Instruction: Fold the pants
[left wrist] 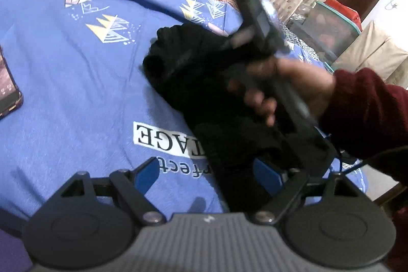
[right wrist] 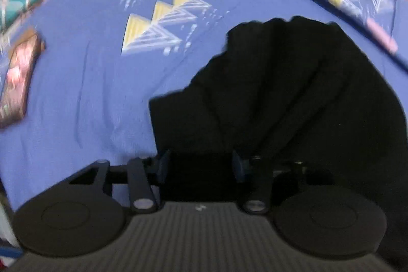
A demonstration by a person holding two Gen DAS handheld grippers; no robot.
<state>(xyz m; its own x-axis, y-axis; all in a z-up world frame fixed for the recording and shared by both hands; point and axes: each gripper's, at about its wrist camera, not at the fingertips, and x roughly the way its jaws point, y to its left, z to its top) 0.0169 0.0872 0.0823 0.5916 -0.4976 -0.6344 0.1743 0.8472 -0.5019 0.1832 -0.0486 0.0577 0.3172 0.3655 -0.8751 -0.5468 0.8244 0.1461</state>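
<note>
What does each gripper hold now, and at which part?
The left gripper is open and holds nothing. Black pants lie between the jaws of the right gripper; whether it pinches them cannot be told.

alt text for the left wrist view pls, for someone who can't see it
Black pants lie bunched on a blue printed bedsheet, and a hand in a dark red sleeve holds the right gripper down over them. The left gripper sits open in the foreground, one blue finger beside the pants' near end. A phone lies at the left edge.
</note>
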